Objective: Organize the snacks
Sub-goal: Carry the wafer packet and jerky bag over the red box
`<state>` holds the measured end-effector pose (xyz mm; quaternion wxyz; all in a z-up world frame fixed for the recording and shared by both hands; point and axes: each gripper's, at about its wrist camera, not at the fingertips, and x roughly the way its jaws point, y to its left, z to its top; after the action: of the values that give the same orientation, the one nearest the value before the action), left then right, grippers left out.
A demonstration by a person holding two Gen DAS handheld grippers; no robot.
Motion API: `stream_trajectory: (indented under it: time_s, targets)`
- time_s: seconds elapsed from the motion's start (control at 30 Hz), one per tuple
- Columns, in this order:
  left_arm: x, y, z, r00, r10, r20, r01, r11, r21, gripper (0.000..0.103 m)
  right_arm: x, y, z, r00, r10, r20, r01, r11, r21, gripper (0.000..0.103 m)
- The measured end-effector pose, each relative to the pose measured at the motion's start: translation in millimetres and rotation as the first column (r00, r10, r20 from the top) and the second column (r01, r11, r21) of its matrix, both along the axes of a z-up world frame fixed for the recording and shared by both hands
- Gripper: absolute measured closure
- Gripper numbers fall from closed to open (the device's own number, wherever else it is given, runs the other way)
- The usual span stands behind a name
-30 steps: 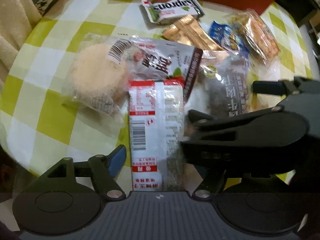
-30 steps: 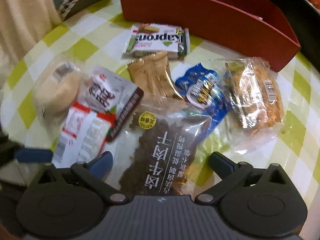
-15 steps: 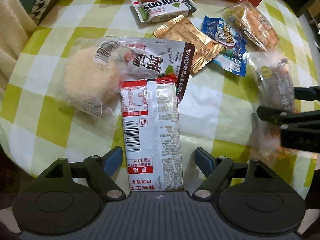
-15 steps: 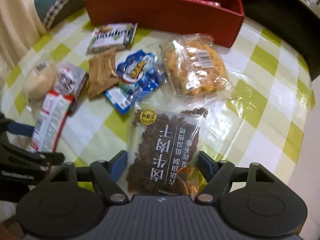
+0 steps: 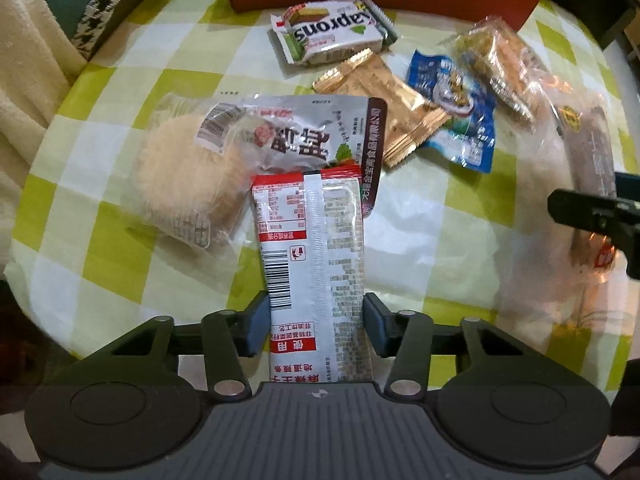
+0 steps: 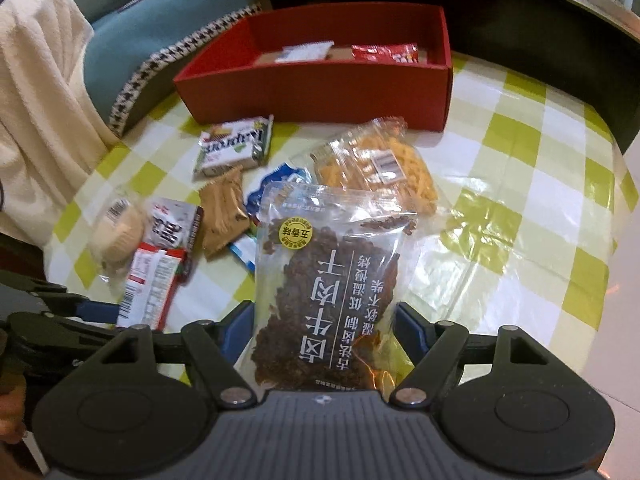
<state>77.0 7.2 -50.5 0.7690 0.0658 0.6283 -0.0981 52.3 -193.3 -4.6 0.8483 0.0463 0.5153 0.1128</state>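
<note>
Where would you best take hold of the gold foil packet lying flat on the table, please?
Grip the gold foil packet across its two long edges, coming down from above: it lies flat and narrow, and its crimped ends touch the blue packet and the dark-edged pouch.

We count eight snack packs outside the box: one red-and-white packet (image 5: 314, 264) between our left fingers, one clear jerky bag (image 6: 332, 292) between our right fingers, and six ahead of them, namely one pale round cake (image 5: 180, 172), one silver pouch (image 5: 316, 136), one gold wrapper (image 5: 384, 100), one blue packet (image 5: 456, 108), one wafer pack (image 5: 332, 30), one orange bag (image 6: 376, 168). One red box (image 6: 320, 84) holds two packets.
</note>
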Motion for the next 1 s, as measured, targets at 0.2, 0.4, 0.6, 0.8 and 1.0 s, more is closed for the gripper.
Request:
stream_trajectory:
  time_s: [0.2, 0.4, 0.6, 0.8, 1.0]
  targets:
    - [-4.0, -11.9, 16.4, 0.999, 0.009, 0.031, -0.009, 1.0, -0.021, 0.048, -3.3, -3.8, 6.9, 1.0, -0.005, 0.027, 0.004, 1.0, 0.024, 0.024]
    - [-7.2, -30.3, 34.9, 0.997, -0.019, 0.081, 0.024, 0.998, -0.05, 0.048, -5.0, -9.4, 12.8, 0.998, -0.018, 0.052, 0.016, 0.999, 0.034, 0.024]
    - [-2.8, -32.0, 52.2, 0.989, -0.029, 0.143, 0.04, 0.997, -0.072, 0.048, 1.8, -12.9, 22.2, 0.995, -0.035, 0.09, 0.032, 0.999, 0.034, 0.024]
    - [12.7, -41.3, 72.0, 0.977, -0.022, 0.213, 0.041, 0.996, -0.083, 0.048, 15.4, -17.6, 34.8, 0.989, -0.061, 0.134, 0.054, 0.997, 0.049, 0.024]
    - [35.5, -47.6, 82.3, 0.967, 0.003, 0.257, 0.02, 0.996, -0.089, 0.048, 30.3, -20.5, 46.8, 0.982, -0.076, 0.173, 0.066, 0.996, 0.064, 0.024]
